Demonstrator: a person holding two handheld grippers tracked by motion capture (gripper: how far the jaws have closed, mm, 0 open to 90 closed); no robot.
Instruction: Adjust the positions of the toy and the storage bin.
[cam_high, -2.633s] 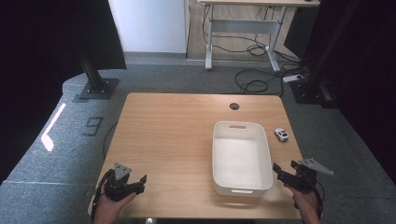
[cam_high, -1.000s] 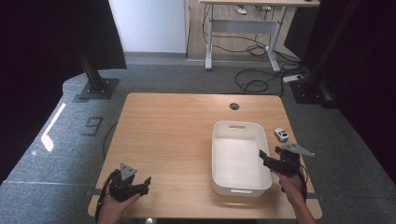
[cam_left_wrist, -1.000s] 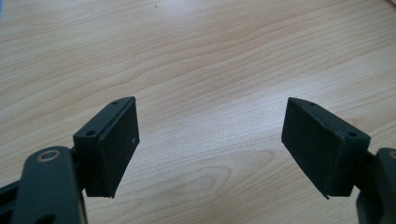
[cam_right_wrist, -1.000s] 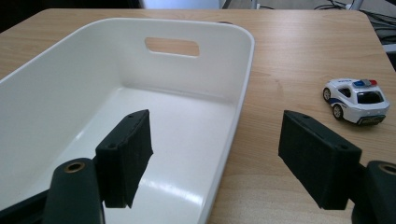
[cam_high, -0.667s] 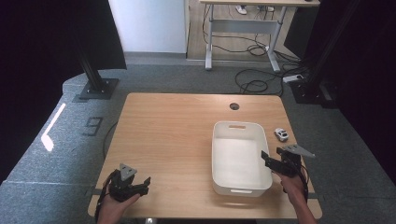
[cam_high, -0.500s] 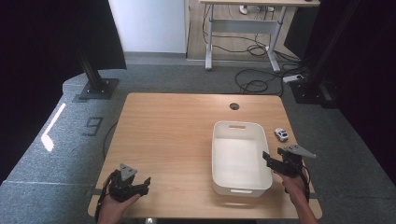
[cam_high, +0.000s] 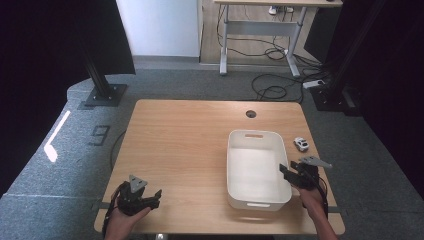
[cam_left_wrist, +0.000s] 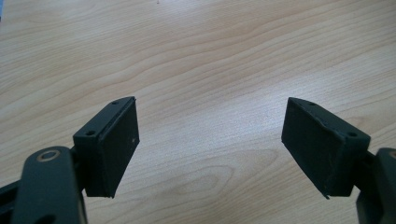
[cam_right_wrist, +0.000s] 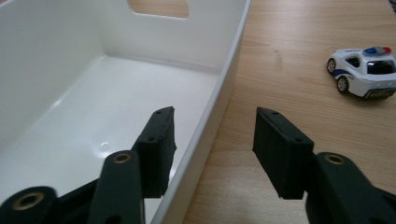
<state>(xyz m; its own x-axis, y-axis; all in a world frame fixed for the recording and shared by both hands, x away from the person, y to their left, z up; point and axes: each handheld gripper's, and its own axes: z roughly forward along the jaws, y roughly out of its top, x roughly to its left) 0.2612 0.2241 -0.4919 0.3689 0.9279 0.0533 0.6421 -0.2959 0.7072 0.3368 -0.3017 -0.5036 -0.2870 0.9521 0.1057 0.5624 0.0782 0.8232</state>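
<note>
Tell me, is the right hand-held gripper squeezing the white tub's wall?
Apart. In the right gripper view the right hand-held gripper straddles the white tub wall; wood shows between wall and outer pad.

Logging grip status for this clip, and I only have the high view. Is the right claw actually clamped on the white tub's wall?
Observer: Not yet. In the right gripper view the right claw straddles the white tub's long wall, one jaw inside and one outside. Its jaws have just been closing, but a gap shows at the outer pad.
Operator: And the small white thing beyond the tub?
Observer: A toy police car with a red and blue light bar, on its wheels on the table, apart from the tub.
Operator: Left claw?
Observer: The left claw is open over bare table, with nothing between its jaws.
</note>
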